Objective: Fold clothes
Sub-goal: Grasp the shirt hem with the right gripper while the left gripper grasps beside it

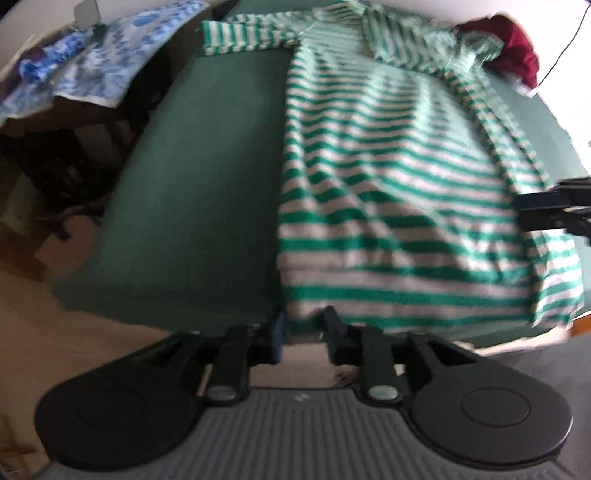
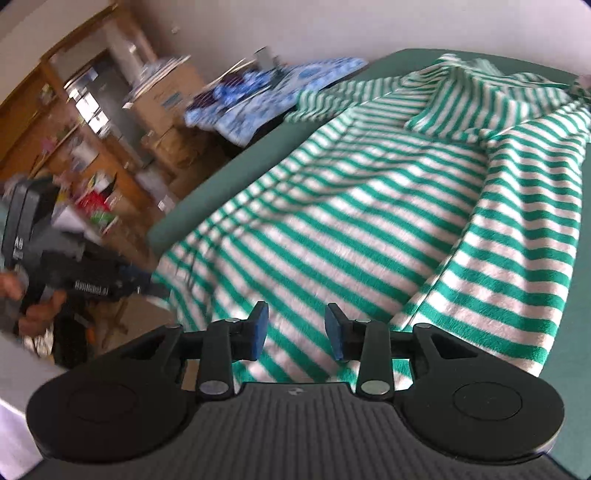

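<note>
A green-and-white striped shirt (image 1: 388, 184) lies spread on the dark green table (image 1: 207, 184), collar at the far end and one sleeve (image 1: 243, 35) stretched out to the left. My left gripper (image 1: 303, 332) is at the near edge, at the shirt's lower left hem corner. Its fingers stand apart with the hem between them, the pads not pressing. My right gripper (image 2: 297, 334) hovers open over the hem of the shirt (image 2: 369, 206), near a folded-over side panel (image 2: 517, 240). Each gripper shows in the other view: the right gripper (image 1: 546, 206) and the left gripper (image 2: 92, 284), held by a hand.
A blue patterned cloth (image 1: 110, 62) covers a lower surface left of the table. A dark red garment (image 1: 517, 48) lies at the far right corner. Cardboard boxes (image 2: 166, 99) and a wooden shelf (image 2: 74, 129) stand beyond. Bare green table shows left of the shirt.
</note>
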